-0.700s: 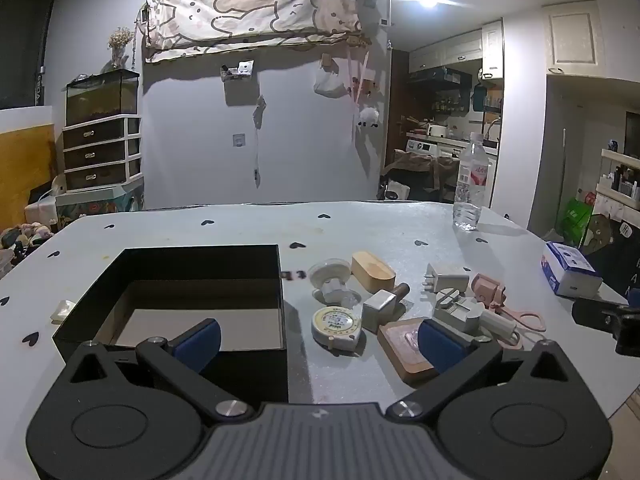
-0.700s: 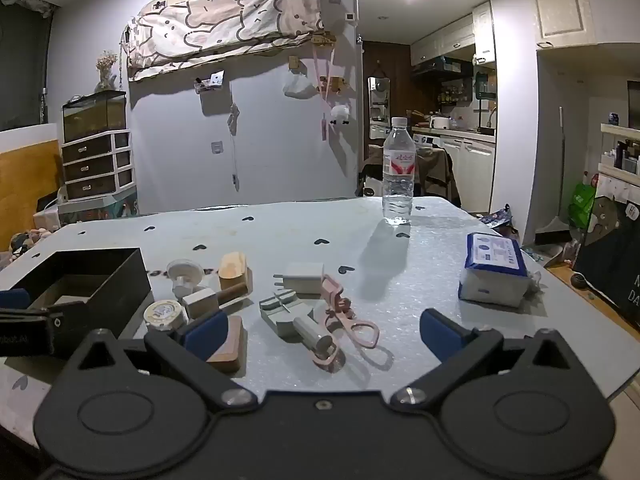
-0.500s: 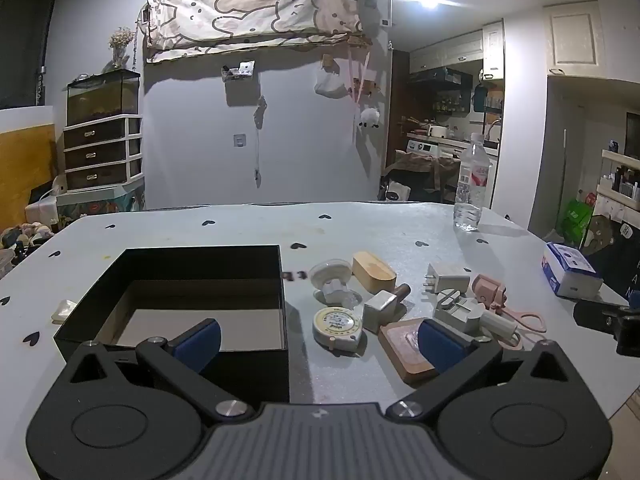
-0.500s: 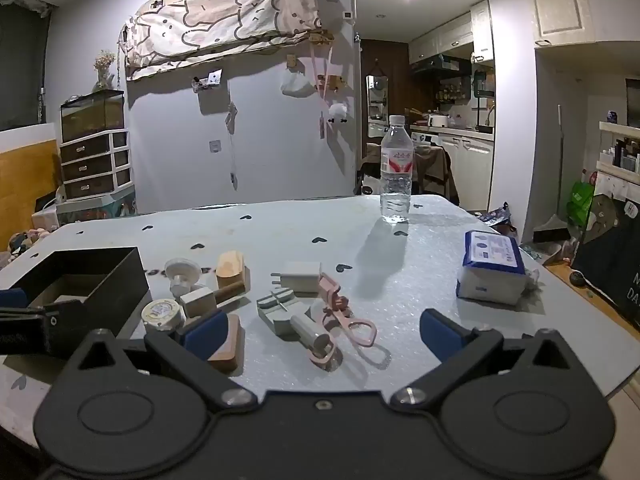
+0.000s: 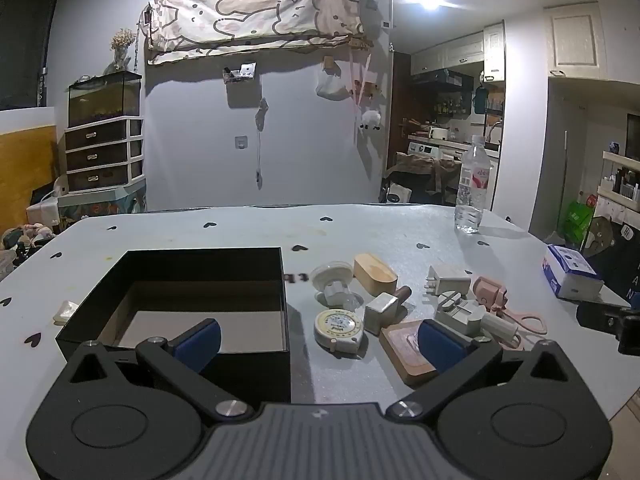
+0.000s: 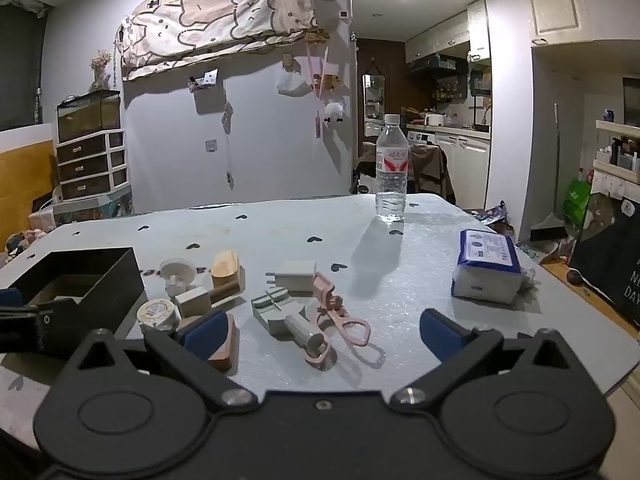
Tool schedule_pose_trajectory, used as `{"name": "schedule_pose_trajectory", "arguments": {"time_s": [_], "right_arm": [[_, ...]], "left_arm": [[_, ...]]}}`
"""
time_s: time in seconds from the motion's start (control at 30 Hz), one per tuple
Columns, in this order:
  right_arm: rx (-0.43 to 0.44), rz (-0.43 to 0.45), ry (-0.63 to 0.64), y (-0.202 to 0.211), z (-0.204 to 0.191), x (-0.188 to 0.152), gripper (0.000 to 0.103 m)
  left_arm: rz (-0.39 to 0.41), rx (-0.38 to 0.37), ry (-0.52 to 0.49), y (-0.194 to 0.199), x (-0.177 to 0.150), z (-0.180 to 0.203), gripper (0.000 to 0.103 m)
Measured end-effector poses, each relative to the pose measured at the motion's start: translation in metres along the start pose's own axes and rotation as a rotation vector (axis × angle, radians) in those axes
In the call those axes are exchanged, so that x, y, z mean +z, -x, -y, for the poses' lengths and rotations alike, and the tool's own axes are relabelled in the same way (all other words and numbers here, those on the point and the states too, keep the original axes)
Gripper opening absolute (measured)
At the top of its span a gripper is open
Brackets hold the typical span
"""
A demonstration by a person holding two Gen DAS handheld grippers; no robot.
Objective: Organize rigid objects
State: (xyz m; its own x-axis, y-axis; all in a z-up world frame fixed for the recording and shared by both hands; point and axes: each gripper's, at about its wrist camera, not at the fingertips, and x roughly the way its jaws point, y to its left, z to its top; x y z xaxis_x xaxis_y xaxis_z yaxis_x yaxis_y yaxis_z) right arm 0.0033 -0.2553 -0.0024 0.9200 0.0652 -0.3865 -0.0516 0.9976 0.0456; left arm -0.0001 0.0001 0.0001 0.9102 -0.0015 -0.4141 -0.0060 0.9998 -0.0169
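1. Both claws held low at the table's [image 5: 248,228] near edge. Left claw [image 5: 316,340] wide, holds nothing; right claw [image 6: 320,330] wide, holds nothing.
2. Black box [image 5: 192,280] sits toward the near-left part of the table, open top, looks empty. Left claw's left finger hangs in front of it.
3. Loose items cluster just right of the box: tape measure [image 5: 339,326], wood block [image 5: 406,350], stamp [image 5: 384,308], oval wood piece [image 5: 374,274], white disc [image 5: 332,276], charger [image 5: 448,280], grey clamp [image 5: 464,314], pink scissors [image 6: 340,316].
4. Key relation: scissors and clamp lie just ahead between the right claw's fingers, long axis running away from the claw toward the far edge. Judgement: right claw is nearer to them; tape measure is nearer the left.
5. Versus 0.7 s ago: right view has drifted slightly; left view and all items unchanged. No grasp begun.
6. Bottle [image 6: 392,172] and tissue pack [image 6: 486,266] stand well apart, toward the far-right.
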Motion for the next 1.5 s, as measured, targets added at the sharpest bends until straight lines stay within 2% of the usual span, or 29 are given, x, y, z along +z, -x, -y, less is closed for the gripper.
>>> {"name": "schedule_pose_trajectory", "arguments": {"time_s": [1.5], "right_arm": [[-0.005,-0.008,-0.002,-0.0018,0.0037,-0.0015,0.103]], "left_arm": [[0.008,-0.002,-0.002,0.0060,0.0064,-0.0051,0.103]]}}
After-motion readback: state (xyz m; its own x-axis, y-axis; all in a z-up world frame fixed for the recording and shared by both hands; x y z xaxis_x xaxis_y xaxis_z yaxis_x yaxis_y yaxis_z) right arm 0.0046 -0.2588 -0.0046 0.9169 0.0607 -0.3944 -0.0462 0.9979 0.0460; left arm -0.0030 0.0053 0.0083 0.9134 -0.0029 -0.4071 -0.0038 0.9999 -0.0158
